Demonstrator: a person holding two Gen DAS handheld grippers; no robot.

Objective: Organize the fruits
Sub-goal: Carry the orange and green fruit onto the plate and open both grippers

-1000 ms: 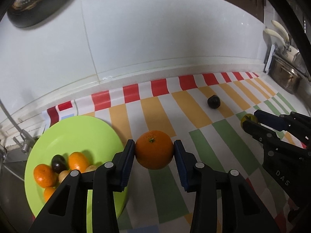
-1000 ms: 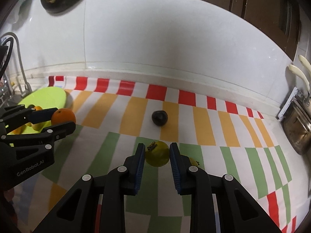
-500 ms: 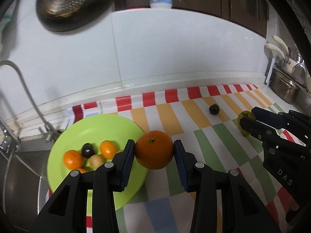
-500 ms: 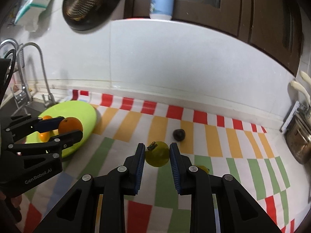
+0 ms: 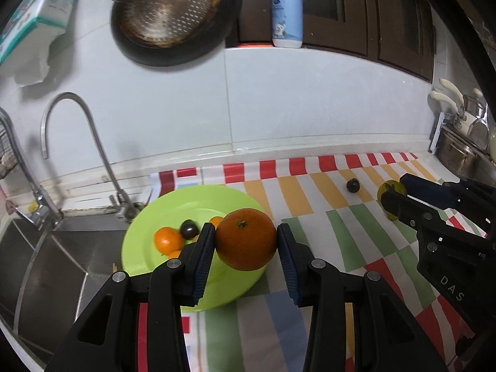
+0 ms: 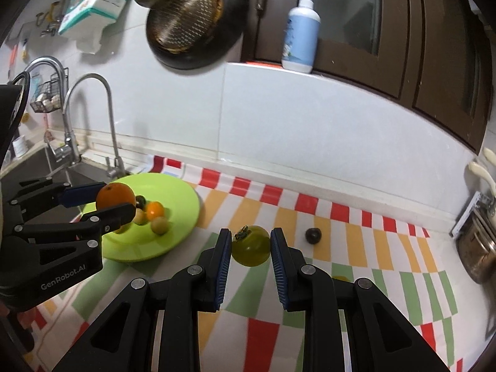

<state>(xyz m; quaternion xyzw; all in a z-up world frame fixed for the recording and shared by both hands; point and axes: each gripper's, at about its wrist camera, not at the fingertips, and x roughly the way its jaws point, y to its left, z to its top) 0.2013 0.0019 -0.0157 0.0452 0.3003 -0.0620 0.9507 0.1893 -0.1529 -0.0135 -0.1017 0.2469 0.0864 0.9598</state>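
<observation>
My left gripper (image 5: 245,241) is shut on a large orange (image 5: 245,239) and holds it in the air above the right part of the green plate (image 5: 148,249); it also shows in the right wrist view (image 6: 115,199). The plate (image 6: 183,214) holds several small fruits, among them a small orange (image 5: 168,240) and a dark plum (image 5: 189,228). My right gripper (image 6: 250,245) is shut on a yellow-green tomato (image 6: 251,245), lifted above the striped cloth. A dark plum (image 6: 313,235) lies on the cloth behind it.
A sink (image 5: 46,266) with a tap (image 5: 90,142) lies left of the plate. Steel pots (image 6: 477,248) stand at the far right. A small yellow fruit (image 6: 341,278) peeks out behind my right finger. A strainer (image 5: 167,6) and bottle (image 5: 286,9) are above the wall.
Both grippers have risen and pulled back with their fruits. The left gripper has carried the orange left, over the plate. The right gripper holds the tomato higher above the cloth.
</observation>
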